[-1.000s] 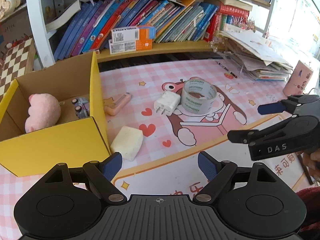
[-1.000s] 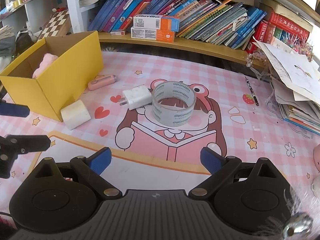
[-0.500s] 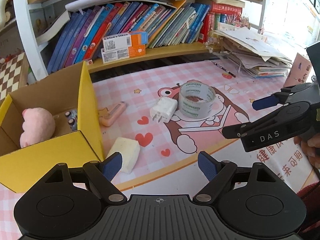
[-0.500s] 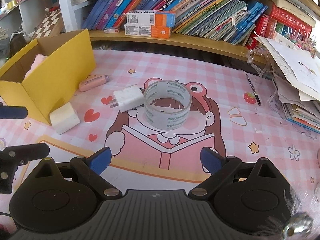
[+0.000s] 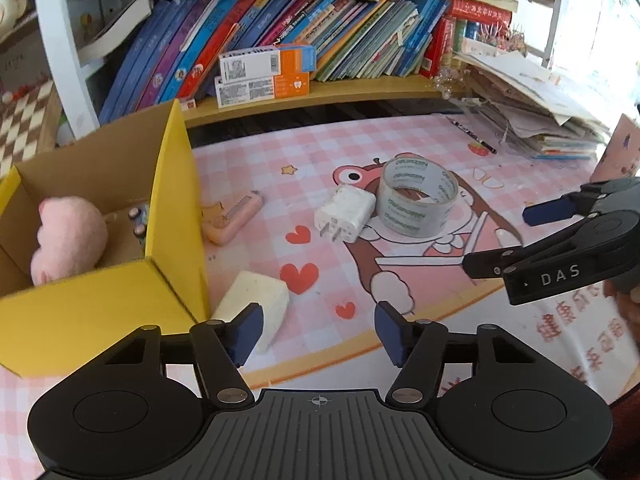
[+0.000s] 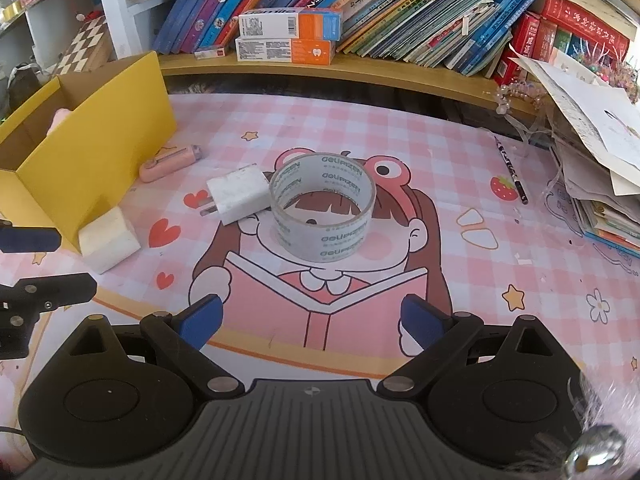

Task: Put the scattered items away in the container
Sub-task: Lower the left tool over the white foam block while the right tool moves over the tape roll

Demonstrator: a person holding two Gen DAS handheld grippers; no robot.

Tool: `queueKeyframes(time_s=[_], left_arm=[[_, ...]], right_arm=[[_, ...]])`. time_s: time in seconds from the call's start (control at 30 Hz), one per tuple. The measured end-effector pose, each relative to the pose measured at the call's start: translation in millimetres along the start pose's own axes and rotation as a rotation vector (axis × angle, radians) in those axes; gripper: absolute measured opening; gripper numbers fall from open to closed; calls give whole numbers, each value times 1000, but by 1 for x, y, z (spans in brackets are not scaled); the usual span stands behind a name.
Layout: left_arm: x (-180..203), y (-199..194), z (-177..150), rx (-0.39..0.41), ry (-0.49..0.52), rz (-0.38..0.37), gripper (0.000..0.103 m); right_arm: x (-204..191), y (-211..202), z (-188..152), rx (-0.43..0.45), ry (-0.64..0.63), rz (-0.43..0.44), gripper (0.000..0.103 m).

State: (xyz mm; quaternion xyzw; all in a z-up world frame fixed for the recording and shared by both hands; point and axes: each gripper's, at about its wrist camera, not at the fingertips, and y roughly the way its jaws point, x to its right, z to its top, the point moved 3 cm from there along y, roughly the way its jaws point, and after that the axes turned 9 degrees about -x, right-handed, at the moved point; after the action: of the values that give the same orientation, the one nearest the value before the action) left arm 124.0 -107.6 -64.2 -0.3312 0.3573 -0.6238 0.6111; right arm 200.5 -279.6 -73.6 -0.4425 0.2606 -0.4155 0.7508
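The yellow cardboard box (image 5: 100,312) stands at the mat's left edge. The tape roll (image 6: 323,211), mid-mat, looks stiff and light: pinch across its wall. The white charger (image 6: 239,198) touching it looks hard and smooth; grip its flat sides. The white sponge block (image 5: 256,304) beside the box looks soft. The left gripper (image 5: 318,332) has just been closing, nothing between its jaws; the right gripper (image 6: 310,322) stands wide apart, empty.
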Motion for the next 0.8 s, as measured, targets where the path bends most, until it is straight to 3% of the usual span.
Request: queueKeyframes(time_s=[0.17,0.3,0.53,0.8], left_arm=[[14,9,8,21,128,112,61],[23,24,11,19,206,191,55],[14,42,15,-4,175,232,55],[13,60,14,-55,187,210,52]], right_arm=[[2,6,6,-4,-2,-1,96],[4,9,9,0,0,-1,96],[8,15,11,-9,10,-3,96],[13,21,16,-14,17,-9,96]])
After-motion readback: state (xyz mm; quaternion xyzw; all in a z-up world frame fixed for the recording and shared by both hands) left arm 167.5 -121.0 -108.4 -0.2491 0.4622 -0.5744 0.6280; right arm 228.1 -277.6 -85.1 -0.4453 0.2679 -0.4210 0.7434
